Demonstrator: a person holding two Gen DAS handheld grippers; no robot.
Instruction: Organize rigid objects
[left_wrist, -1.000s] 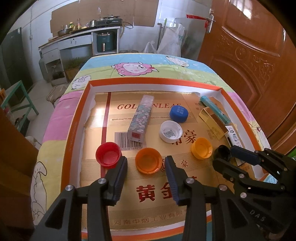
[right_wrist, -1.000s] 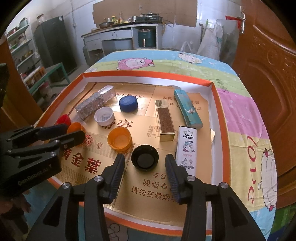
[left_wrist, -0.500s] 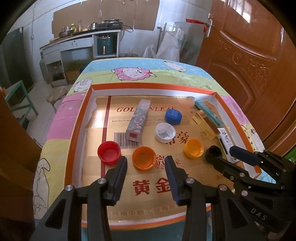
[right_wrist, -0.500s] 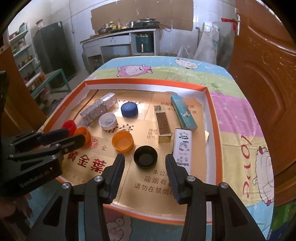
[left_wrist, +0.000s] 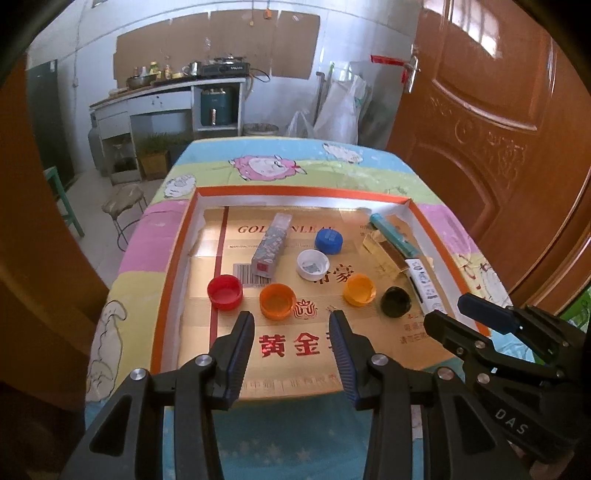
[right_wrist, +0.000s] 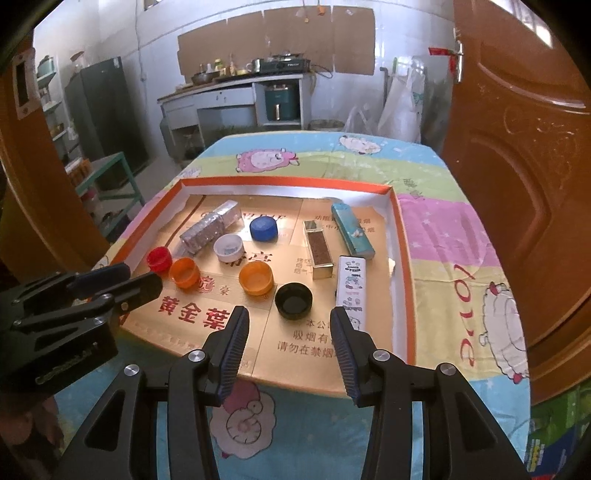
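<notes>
A table under a cartoon-sheep cloth (right_wrist: 436, 229) carries a shallow orange-rimmed cardboard tray (left_wrist: 173, 254), lined with flattened gold cartons; its near edge is partly hidden behind both grippers.

Along the tray's right edge lie three long boxes: a teal box (right_wrist: 352, 229) farthest back, a gold box (right_wrist: 317, 249) just left of it, and a white printed box (right_wrist: 352, 286) nearest (their print is too small to read). Near the far left corner lies a clear patterned box (left_wrist: 271, 243).

Six bottle caps sit open side up or down across the tray's middle: a blue cap (left_wrist: 328, 240) closed side up, then a white cap (left_wrist: 312, 263), a red cap (left_wrist: 224, 292) by the left edge, an orange cap (left_wrist: 277, 301), a yellow-orange cap (left_wrist: 359, 289) and a black cap (right_wrist: 293, 300).

The left gripper (left_wrist: 291, 325) hangs over the tray's near edge, fingers spread and holding nothing. The right gripper (right_wrist: 289, 323) hangs likewise, spread, the black cap just beyond its tips.
</notes>
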